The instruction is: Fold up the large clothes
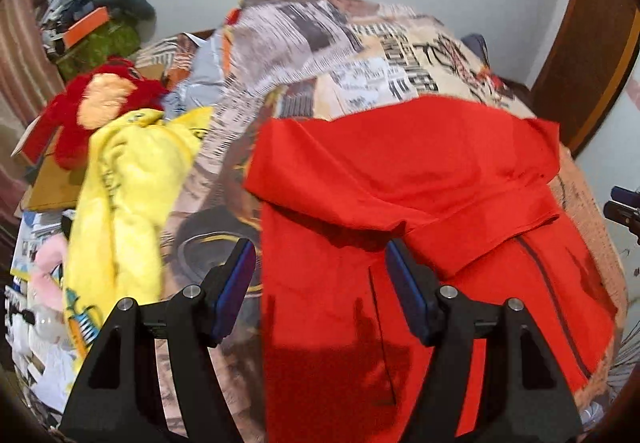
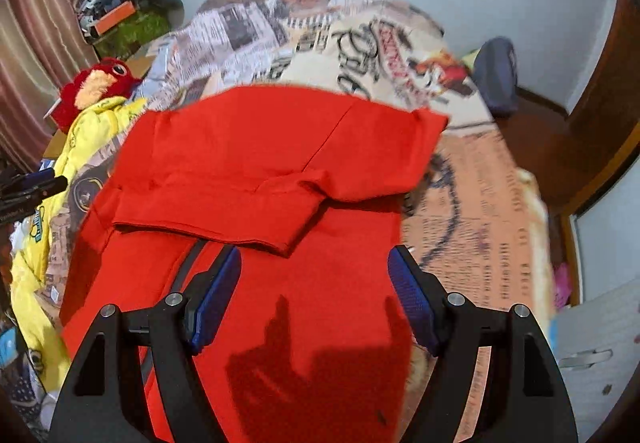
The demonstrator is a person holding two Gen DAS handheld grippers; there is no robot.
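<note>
Along the left edge of the bed a striped curtain (image 2: 28, 55) hangs close, and beneath it a clutter pile (image 1: 92, 15) sits above a red plush toy (image 1: 100, 111), with a crumpled yellow garment (image 1: 128, 179) trailing down that side, so there is little free room on the left. Next to it a strip of the newspaper-print bedspread (image 1: 304, 55) lies bare, running up to the pale wall behind. The red garment (image 1: 420, 183) lies spread flat over the middle and right of the bedspread, its upper part folded over into a flap whose hem crosses above the fingers. The left gripper (image 1: 320, 267) hovers over the garment's left edge, jaws parted and empty, its left pad above bedspread and its right pad above red cloth, neither pressing on it. The right gripper (image 2: 316, 271) hovers over the garment's right half just below the flap, also parted and holding nothing, its right pad near the cloth's right edge. Beyond that edge the bedspread is bare up to a dark blue object (image 2: 498, 79) and a brown wooden door frame (image 2: 600, 115).
</note>
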